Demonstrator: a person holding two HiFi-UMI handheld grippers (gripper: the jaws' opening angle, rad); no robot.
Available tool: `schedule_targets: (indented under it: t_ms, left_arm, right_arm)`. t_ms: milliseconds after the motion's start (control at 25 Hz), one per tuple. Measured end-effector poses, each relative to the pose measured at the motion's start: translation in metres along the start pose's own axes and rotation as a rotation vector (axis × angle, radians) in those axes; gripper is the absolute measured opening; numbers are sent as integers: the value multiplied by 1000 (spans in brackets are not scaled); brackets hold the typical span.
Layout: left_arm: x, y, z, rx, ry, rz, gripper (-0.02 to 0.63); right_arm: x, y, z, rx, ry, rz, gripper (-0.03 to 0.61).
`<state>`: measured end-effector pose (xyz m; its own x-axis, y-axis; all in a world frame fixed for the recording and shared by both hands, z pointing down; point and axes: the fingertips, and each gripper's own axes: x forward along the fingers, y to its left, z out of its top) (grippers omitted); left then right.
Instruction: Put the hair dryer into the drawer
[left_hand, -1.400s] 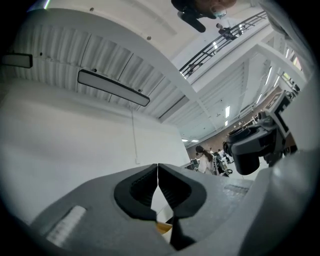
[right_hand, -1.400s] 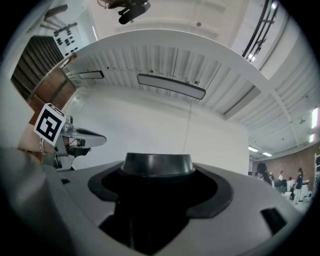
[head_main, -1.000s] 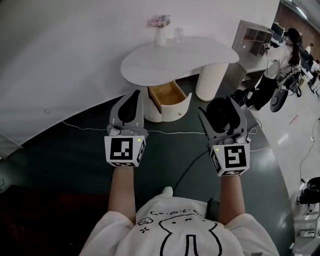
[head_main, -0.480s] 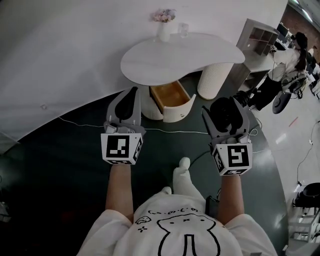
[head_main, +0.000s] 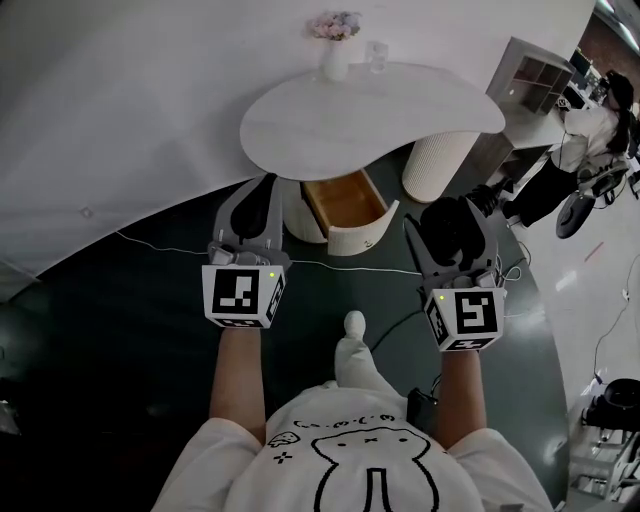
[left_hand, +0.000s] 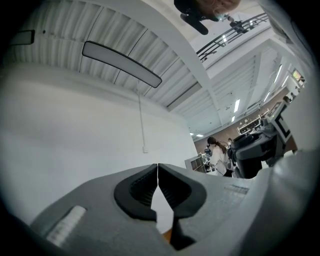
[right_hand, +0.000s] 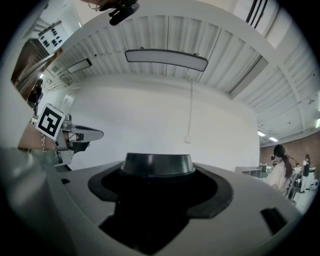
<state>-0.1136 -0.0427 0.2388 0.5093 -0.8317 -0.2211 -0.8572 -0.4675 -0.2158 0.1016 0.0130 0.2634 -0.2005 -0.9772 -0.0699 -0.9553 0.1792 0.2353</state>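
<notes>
Only the right gripper view shows the hair dryer's (right_hand: 157, 167) round nozzle. In the head view it is a black bulk clamped in the right hand-held gripper (head_main: 450, 222), with its barrel along the jaws, pointing toward the bench (head_main: 340, 115). The left hand-held gripper (head_main: 262, 190) is closed on nothing. The drawer (head_main: 368, 235) stands open ahead, with dark floor (head_main: 150, 300) between it and the person.

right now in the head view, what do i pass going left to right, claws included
left claw → open drawer → right claw shut on the hair dryer → white shelf unit → person at the right edge
</notes>
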Motion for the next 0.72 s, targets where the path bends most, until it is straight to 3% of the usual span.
schedule_targets:
  t_ms: [720]
  left_arm:
    - [182,38,-61,25,89,105,18]
  right_arm:
    - [193,-84,-56,1,53,160,362]
